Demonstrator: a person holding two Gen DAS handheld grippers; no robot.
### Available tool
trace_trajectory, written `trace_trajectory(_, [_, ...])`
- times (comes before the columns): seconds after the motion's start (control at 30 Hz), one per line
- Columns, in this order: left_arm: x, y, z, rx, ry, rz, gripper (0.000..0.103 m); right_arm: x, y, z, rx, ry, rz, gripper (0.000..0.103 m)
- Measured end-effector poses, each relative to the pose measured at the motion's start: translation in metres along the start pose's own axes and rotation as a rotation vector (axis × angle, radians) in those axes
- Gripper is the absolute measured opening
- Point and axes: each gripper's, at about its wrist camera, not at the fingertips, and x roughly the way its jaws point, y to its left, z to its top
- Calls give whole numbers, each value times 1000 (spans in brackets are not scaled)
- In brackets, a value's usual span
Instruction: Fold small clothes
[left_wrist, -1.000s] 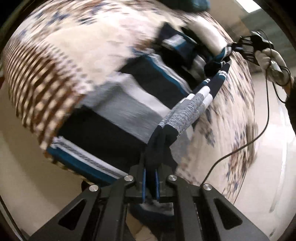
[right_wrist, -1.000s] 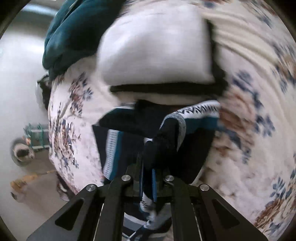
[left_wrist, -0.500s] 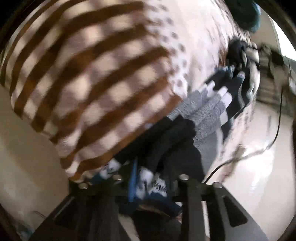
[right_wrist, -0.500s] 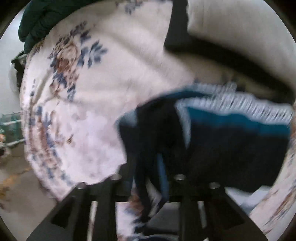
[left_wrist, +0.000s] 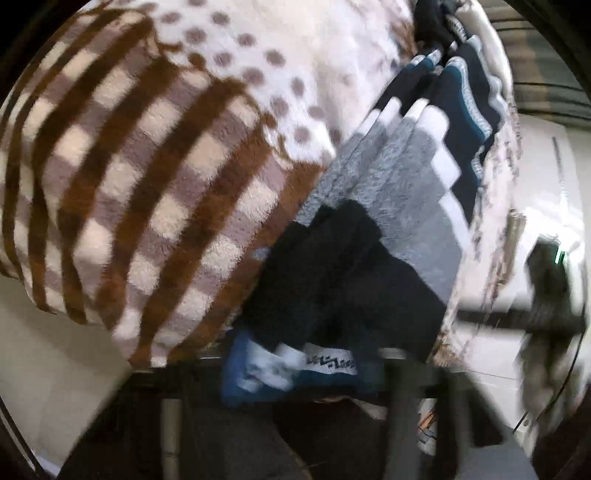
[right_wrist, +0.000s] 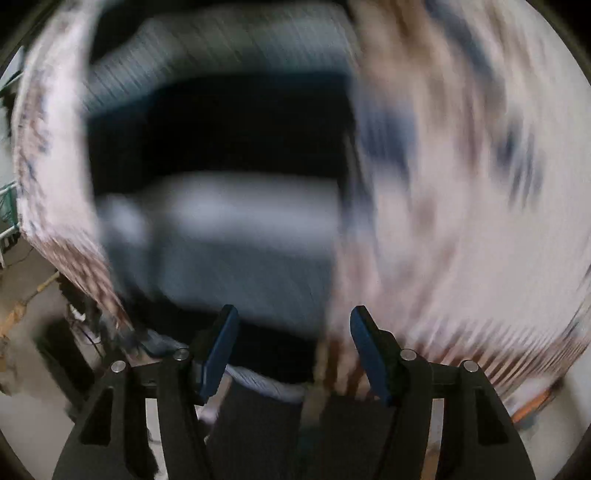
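Observation:
A small striped garment (left_wrist: 399, 206) in navy, grey, white and teal lies folded on the bed, its near hem at the bottom of the left wrist view. My left gripper (left_wrist: 295, 373) is blurred; its jaws look spread wide on either side of the hem, which lies loose between them. In the right wrist view the same garment (right_wrist: 221, 192) is a motion-blurred dark and grey shape. My right gripper (right_wrist: 291, 332) is open just above its near edge, with nothing between the blue pads (right_wrist: 218, 343).
A brown-and-cream checked fleece blanket (left_wrist: 140, 177) covers the left of the bed. The floral bedsheet (right_wrist: 461, 184) lies to the right of the garment. The bed edge and pale floor (left_wrist: 44, 362) are close below. A dark blurred device (left_wrist: 554, 291) shows at right.
Both grippers were shut on the garment's edge and carried it across into a fold. Now both have opened and let it go, and both cameras are swinging fast.

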Motion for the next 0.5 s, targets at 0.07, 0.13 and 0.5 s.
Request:
trace_trajectory(0.07, [1, 1, 1, -26, -5, -2, 9, 39, -14, -30, 15, 36, 27, 42])
trace_trajectory(0.13, [-1, 1, 0, -32, -5, 26, 8, 65, -20, -55, 16, 40, 78, 9])
trace_trajectory(0.5, [-112, -115, 62, 82, -165, 15, 66, -24, -48, -57, -35, -164, 238, 63])
